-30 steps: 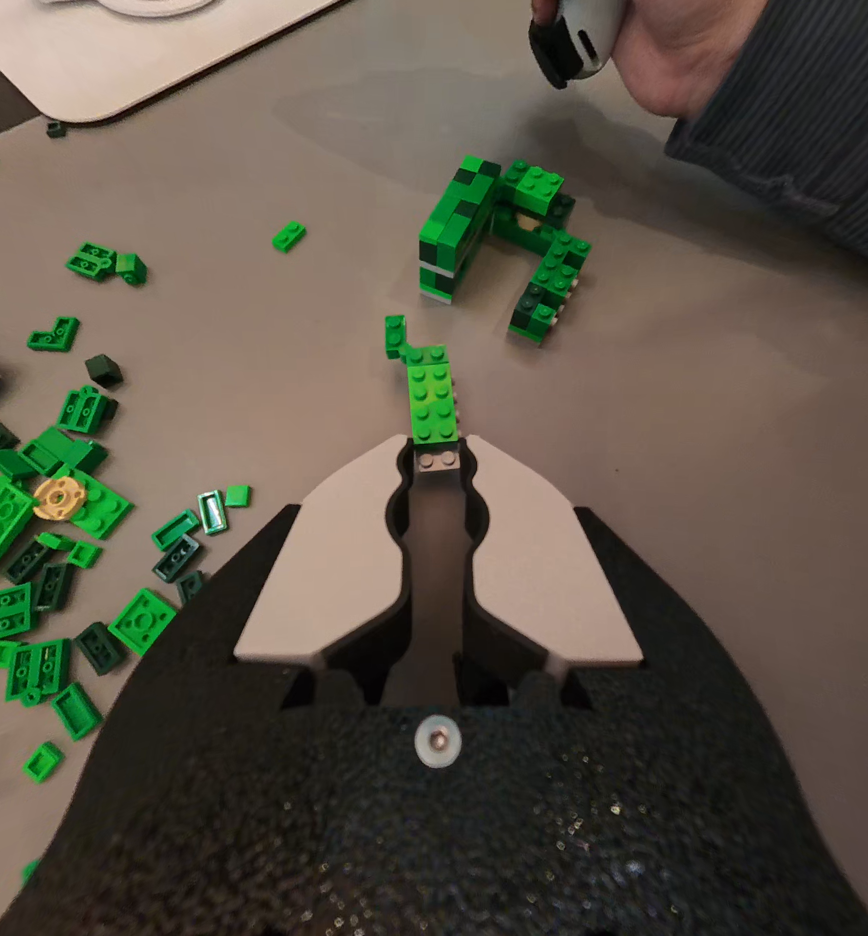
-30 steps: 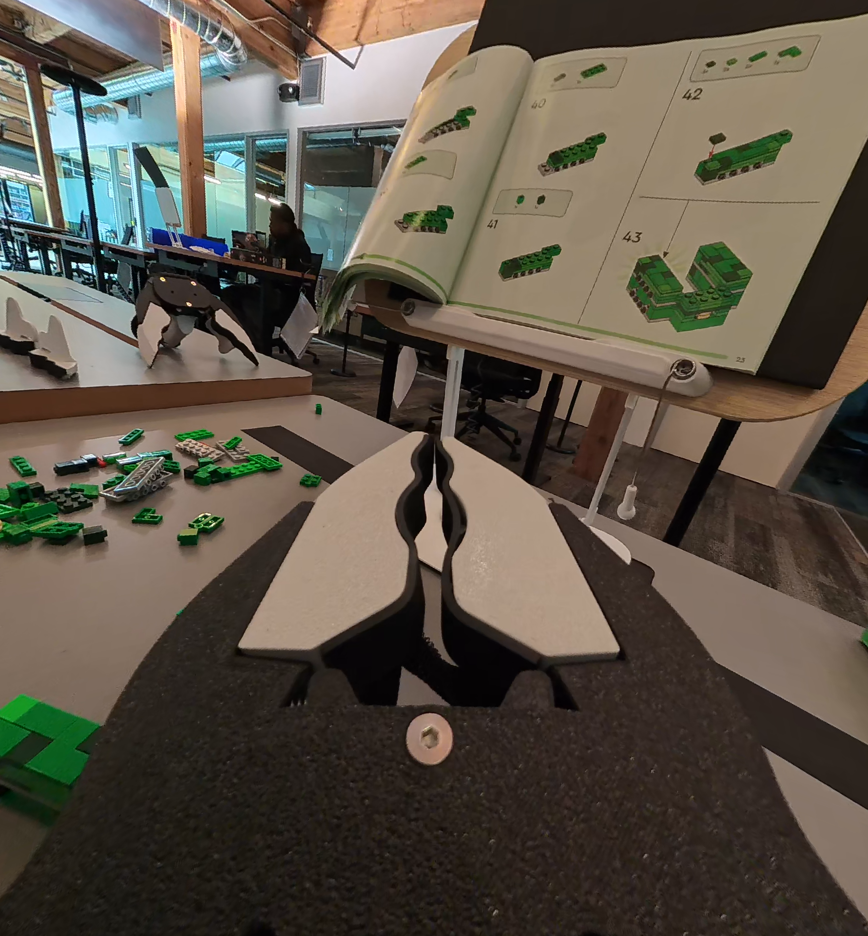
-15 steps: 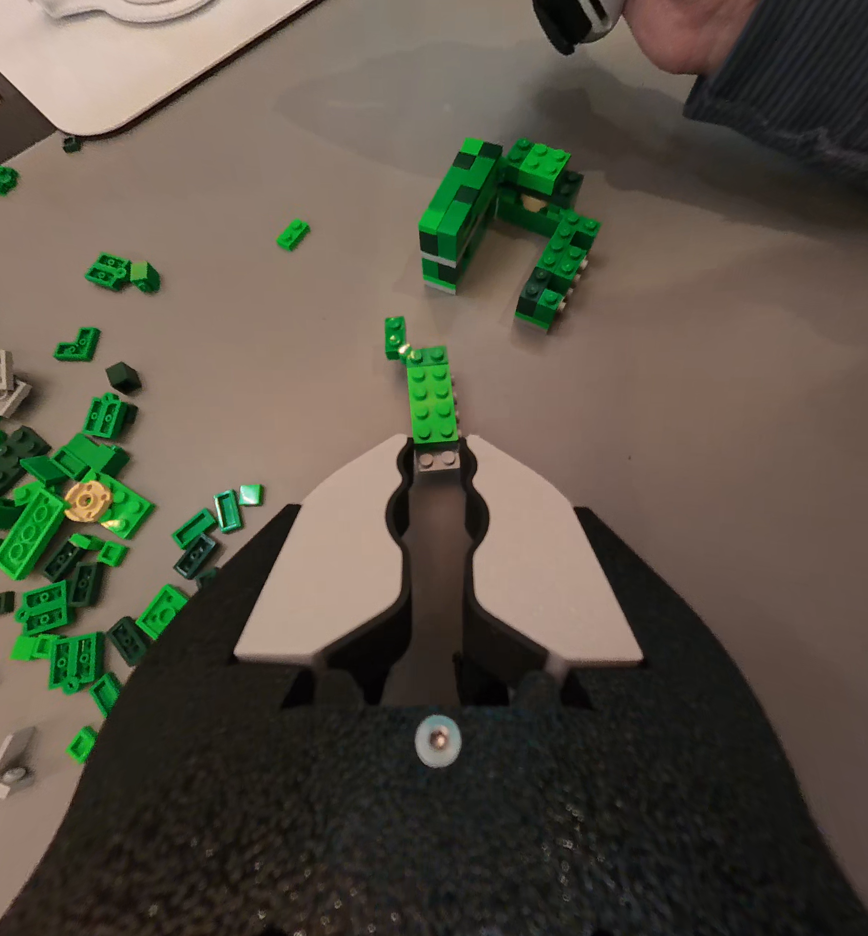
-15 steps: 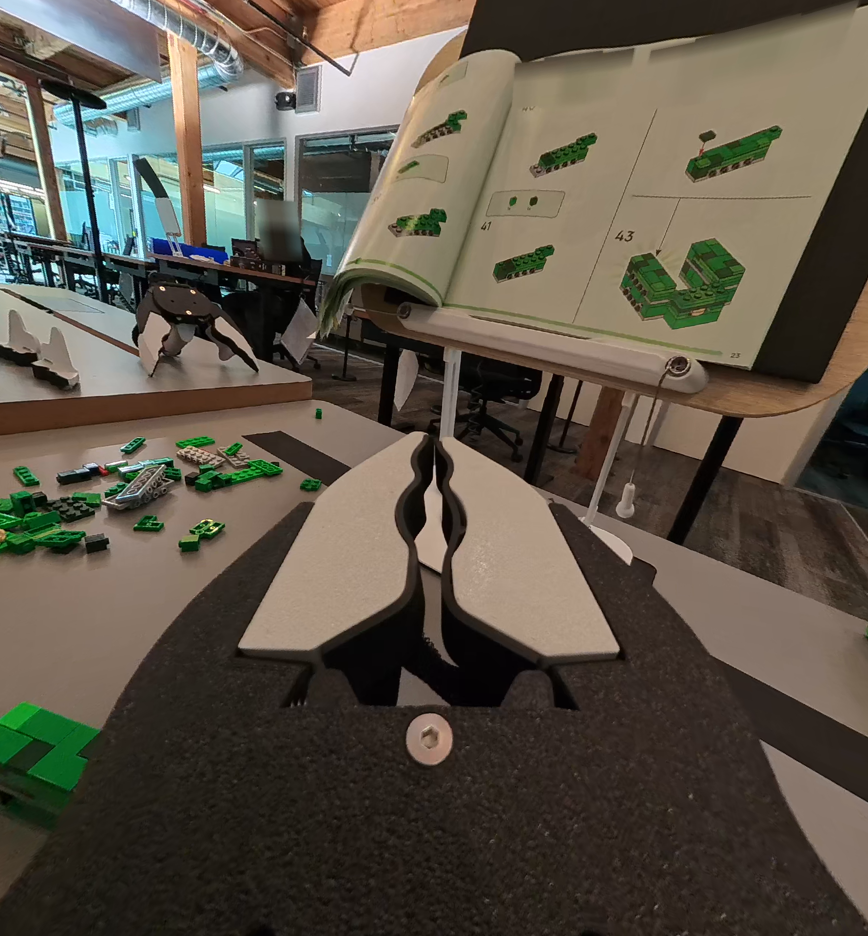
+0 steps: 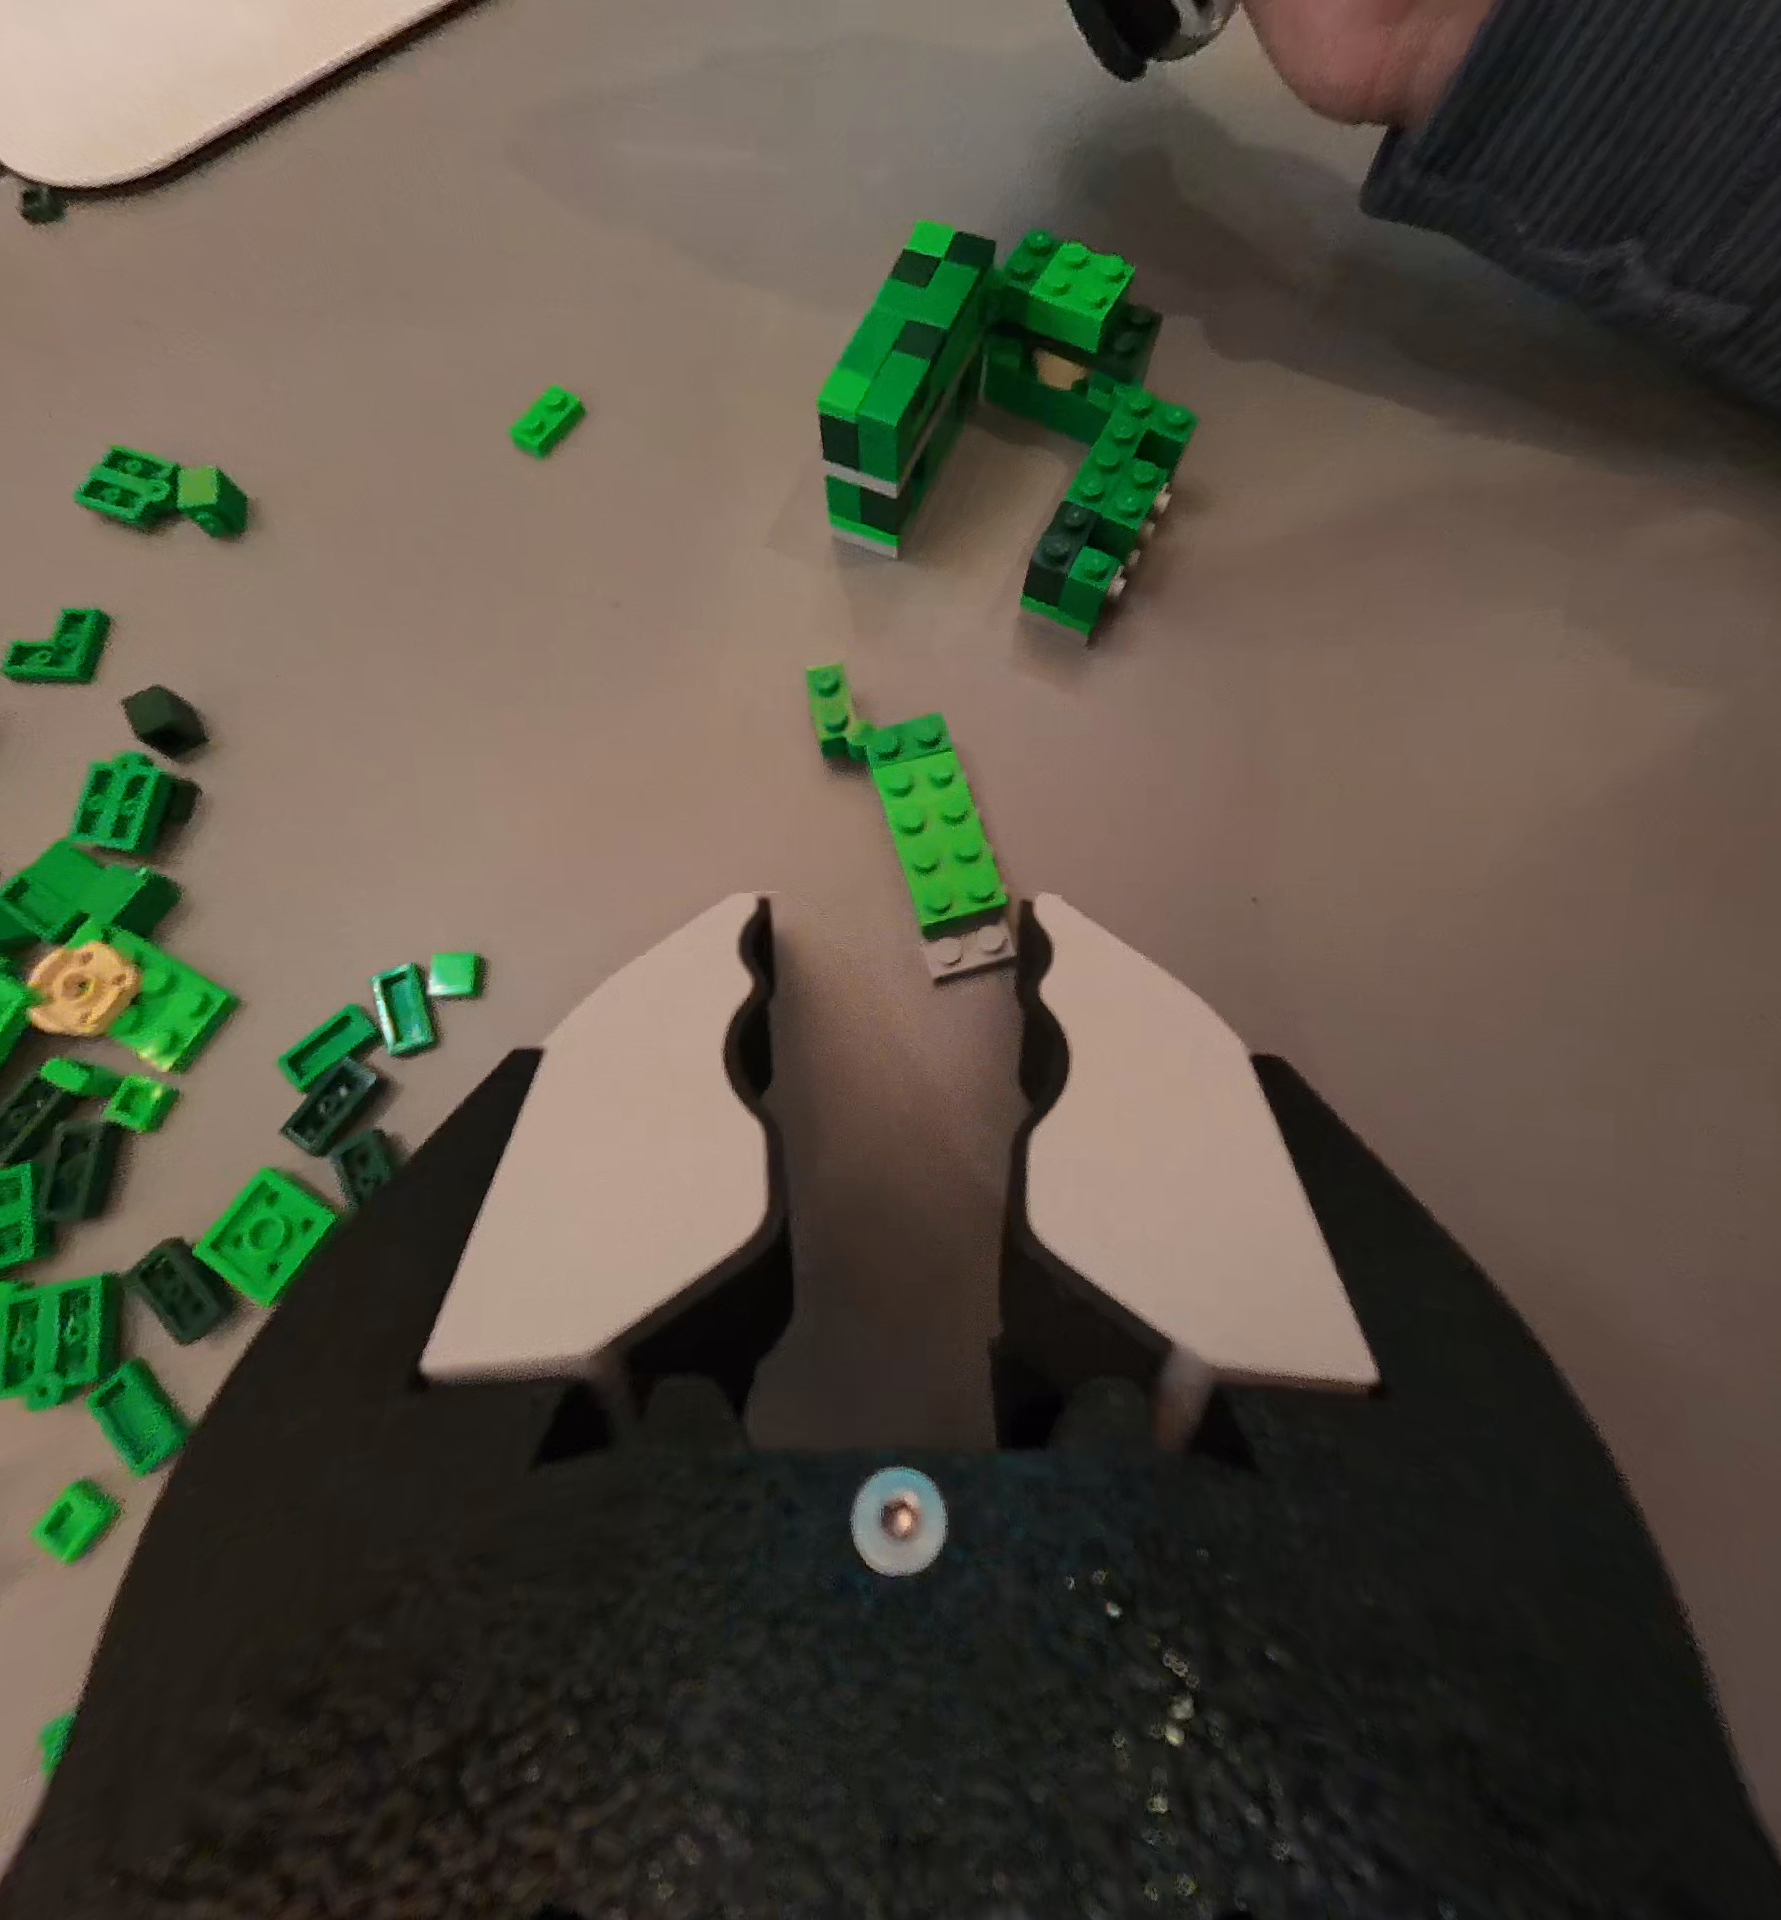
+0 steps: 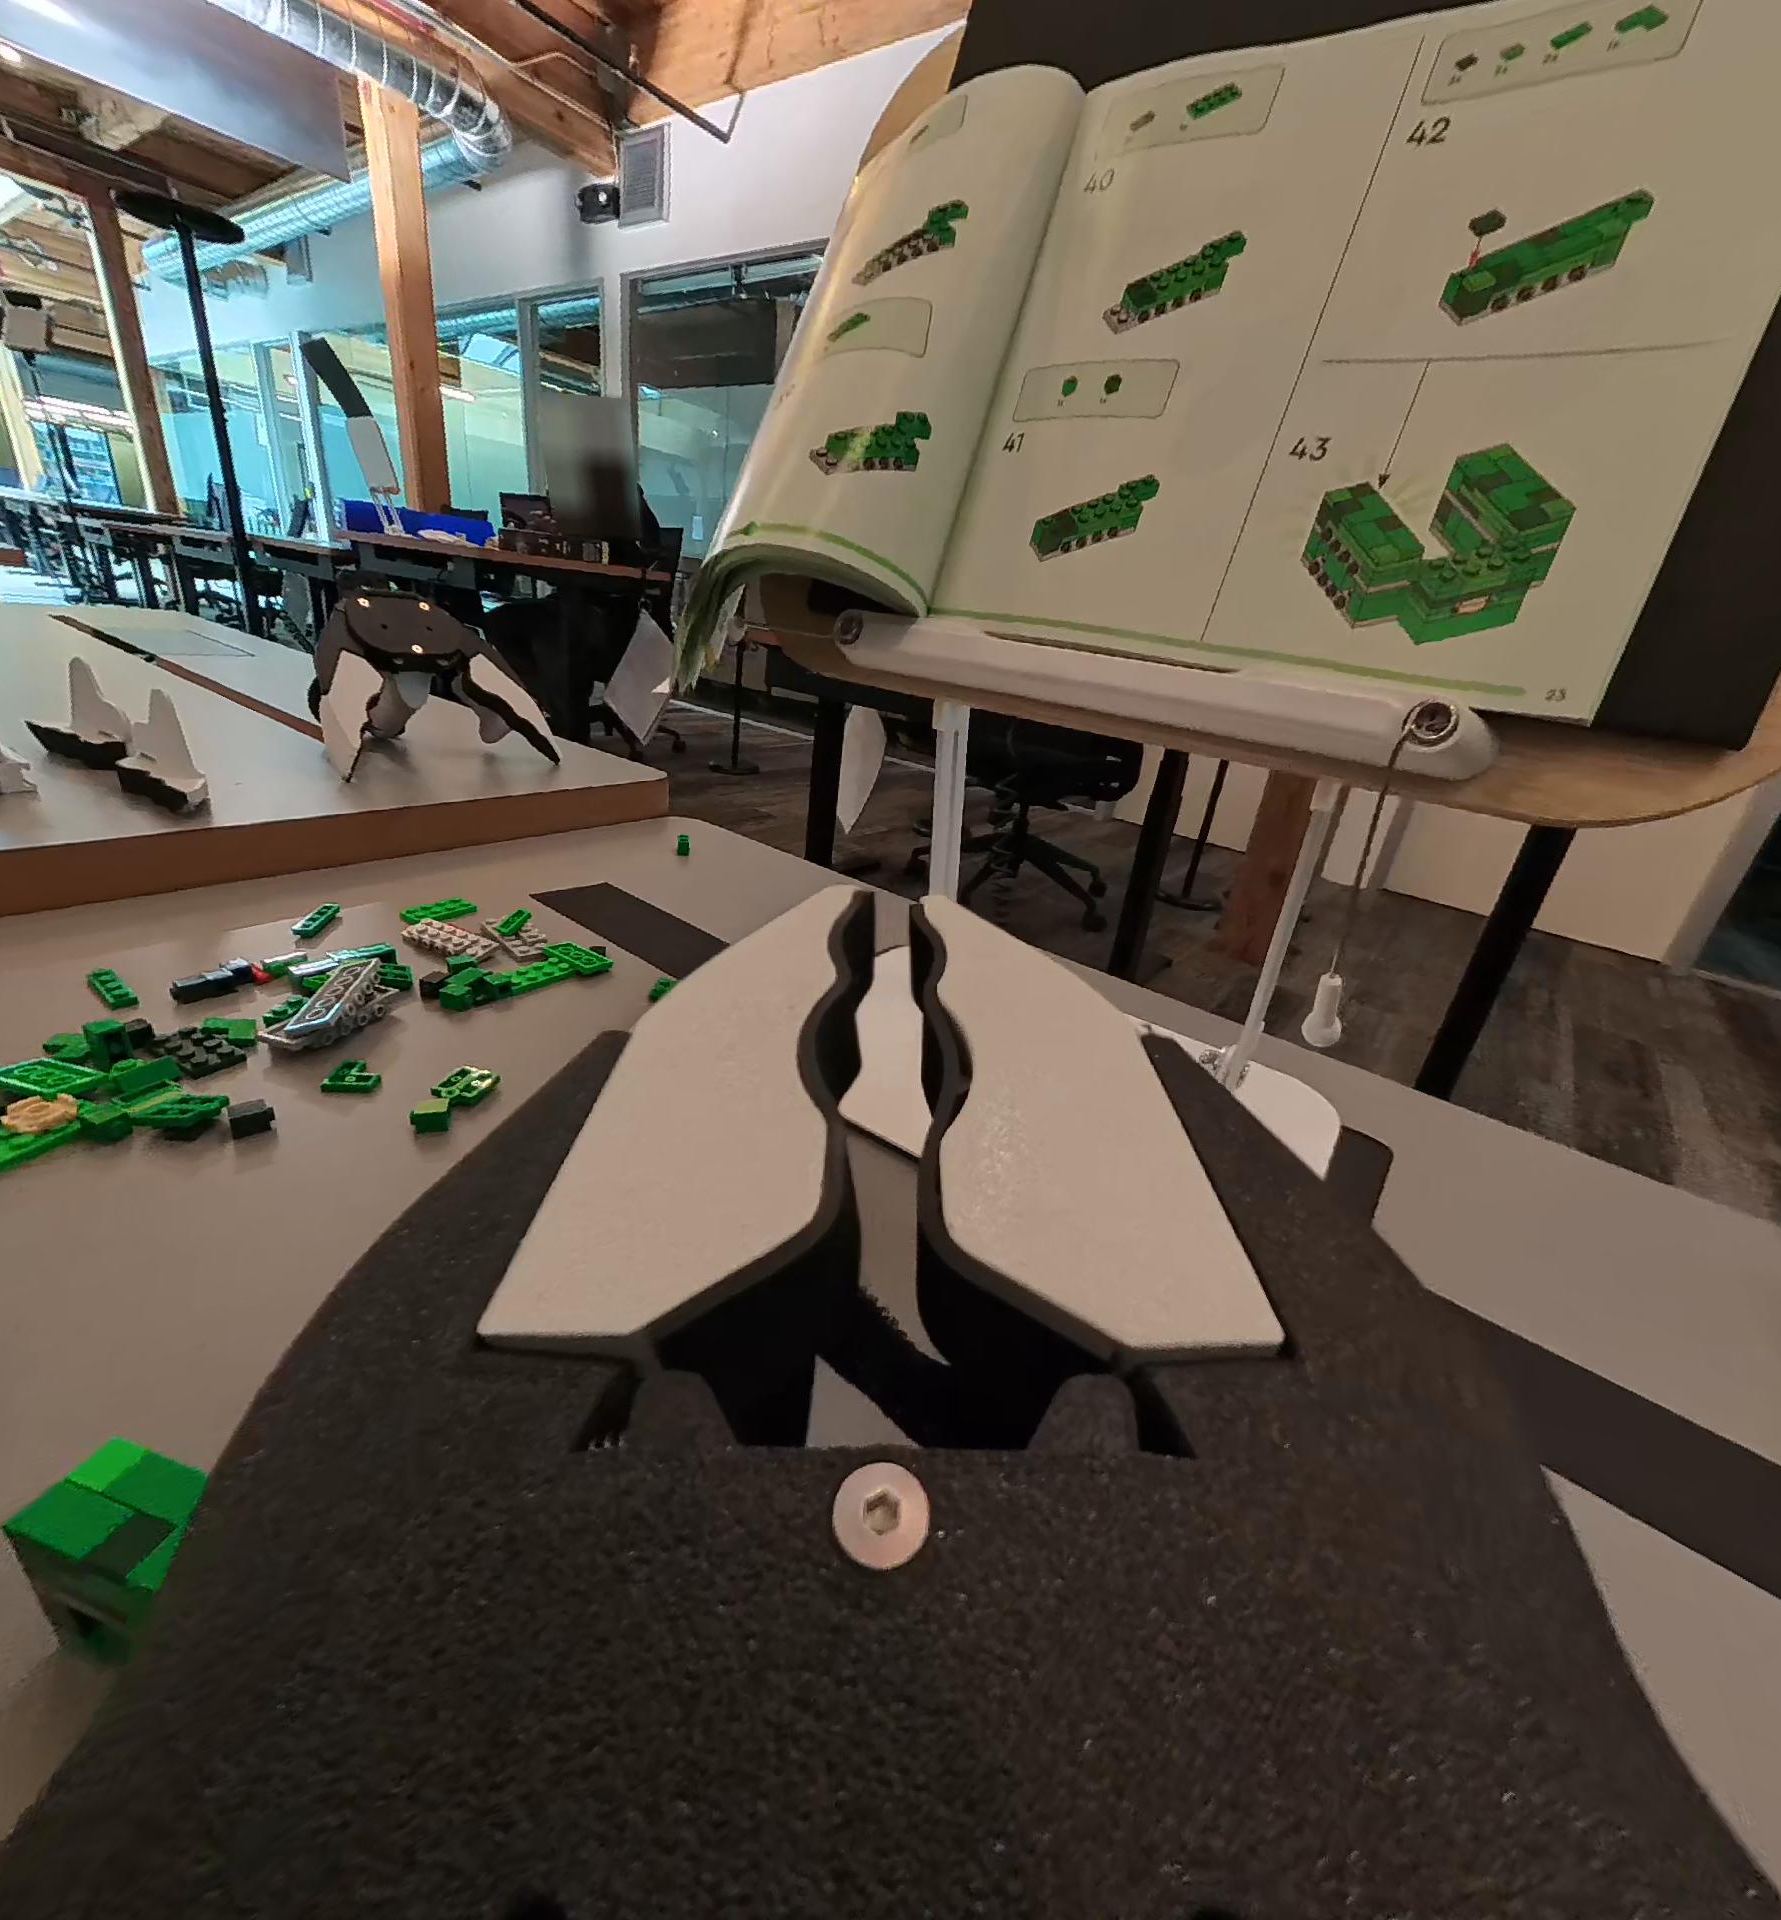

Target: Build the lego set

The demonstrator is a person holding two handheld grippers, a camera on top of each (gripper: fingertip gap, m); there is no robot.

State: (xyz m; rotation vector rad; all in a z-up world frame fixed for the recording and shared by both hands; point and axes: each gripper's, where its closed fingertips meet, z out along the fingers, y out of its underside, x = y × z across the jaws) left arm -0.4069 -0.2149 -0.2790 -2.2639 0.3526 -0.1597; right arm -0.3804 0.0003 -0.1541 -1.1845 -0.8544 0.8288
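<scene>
With its fingers spread and empty, the left gripper (image 5: 891,935) is hovering over the long green brick strip (image 5: 933,836) lying on the table (image 5: 1385,935) near the U-shaped green build (image 5: 1000,416), so re-gripping should centre both pads squarely, while the right gripper (image 6: 891,914), nearly closed on nothing, is facing the instruction booklet (image 6: 1229,364).

The left gripper (image 5: 891,914) has its jaws spread, the long green stud-topped brick strip (image 5: 933,821) lying flat on the grey counter (image 5: 1385,935) just beside one tip.
</scene>
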